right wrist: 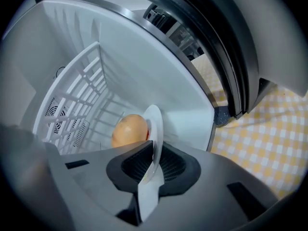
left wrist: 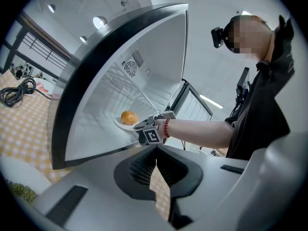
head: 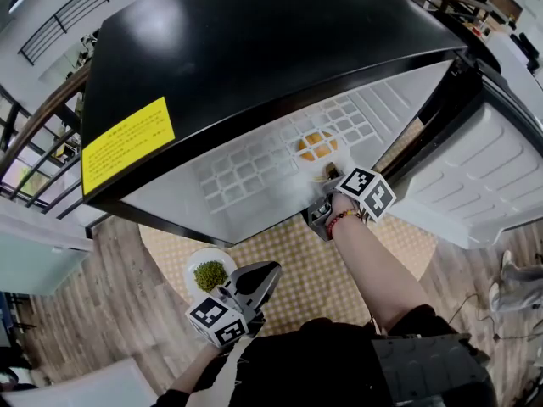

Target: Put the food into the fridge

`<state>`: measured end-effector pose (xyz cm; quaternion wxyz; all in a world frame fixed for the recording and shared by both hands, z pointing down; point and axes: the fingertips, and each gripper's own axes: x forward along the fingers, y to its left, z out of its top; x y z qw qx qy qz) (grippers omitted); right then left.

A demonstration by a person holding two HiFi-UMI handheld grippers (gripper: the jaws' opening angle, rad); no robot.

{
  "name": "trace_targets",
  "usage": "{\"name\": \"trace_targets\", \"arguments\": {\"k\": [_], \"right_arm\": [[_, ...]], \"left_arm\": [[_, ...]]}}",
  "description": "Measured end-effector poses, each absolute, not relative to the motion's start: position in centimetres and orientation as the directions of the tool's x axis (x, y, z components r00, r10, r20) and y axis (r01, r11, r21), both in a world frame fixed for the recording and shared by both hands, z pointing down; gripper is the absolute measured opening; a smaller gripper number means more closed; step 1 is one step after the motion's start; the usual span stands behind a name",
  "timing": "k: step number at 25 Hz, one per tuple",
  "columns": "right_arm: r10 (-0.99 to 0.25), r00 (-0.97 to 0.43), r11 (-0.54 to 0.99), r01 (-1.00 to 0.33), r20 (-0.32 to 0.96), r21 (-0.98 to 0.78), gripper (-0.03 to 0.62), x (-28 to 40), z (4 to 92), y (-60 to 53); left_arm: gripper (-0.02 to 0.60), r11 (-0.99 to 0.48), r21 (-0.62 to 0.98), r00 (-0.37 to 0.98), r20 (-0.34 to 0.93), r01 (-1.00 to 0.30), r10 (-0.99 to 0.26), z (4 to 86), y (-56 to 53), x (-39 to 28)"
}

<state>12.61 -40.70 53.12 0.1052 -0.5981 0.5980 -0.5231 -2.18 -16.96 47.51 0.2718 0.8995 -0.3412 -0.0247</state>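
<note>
My right gripper [right wrist: 153, 150] is reaching into the open fridge [head: 254, 49]. Its jaws are clamped on the near rim of a white plate [right wrist: 155, 124], which shows edge-on between them. A round orange-brown piece of food [right wrist: 129, 131] sits on that plate, just beyond the jaws. The plate and food are inside the white compartment, over the wire shelf [head: 254, 164]. I cannot tell whether the plate rests on the shelf or hangs just above it. The fridge door [head: 484, 176] is swung wide to the right, well clear of my arm.

My left gripper [left wrist: 156, 150] hangs back outside the fridge, low and close to my body. Its jaws are closed tip to tip with nothing between them. Through its camera I see my right arm stretched across to the fridge opening and the food on its plate in there.

A second white plate [head: 192, 270] lies just beside the left gripper on the yellow checked cloth [head: 314, 270] in front of the fridge. It carries a heap of green food [head: 210, 275]. A yellow label [head: 127, 144] is stuck on the black top of the fridge, near its left edge.
</note>
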Motion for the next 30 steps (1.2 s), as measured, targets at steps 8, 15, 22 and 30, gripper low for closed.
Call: {"name": "trace_targets", "arguments": {"k": [8,15,22,30], "right_arm": [[-0.815,-0.258,-0.206,-0.707,0.519,-0.676,0.051,12.5,53.0,-41.2],[-0.804,-0.254,-0.163,-0.776,0.538,-0.609,0.077,12.7,53.3,-41.5],[-0.796,-0.266,-0.107,-0.822,0.543,-0.560,0.092,12.8,53.4,-41.8],[-0.792,-0.286,-0.027,-0.866,0.540,-0.499,0.106,12.7,53.3,-42.2]], "left_arm": [[0.012,-0.612,0.512,0.763,0.143,-0.603,-0.631,47.4,-16.8,-2.2],[0.012,-0.608,0.516,0.761,0.142,-0.603,-0.633,47.6,-16.9,-2.3],[0.012,-0.605,0.524,0.762,0.143,-0.599,-0.631,47.9,-17.0,-2.1],[0.012,-0.595,0.532,0.756,0.144,-0.603,-0.638,48.0,-17.4,-2.1]]}}
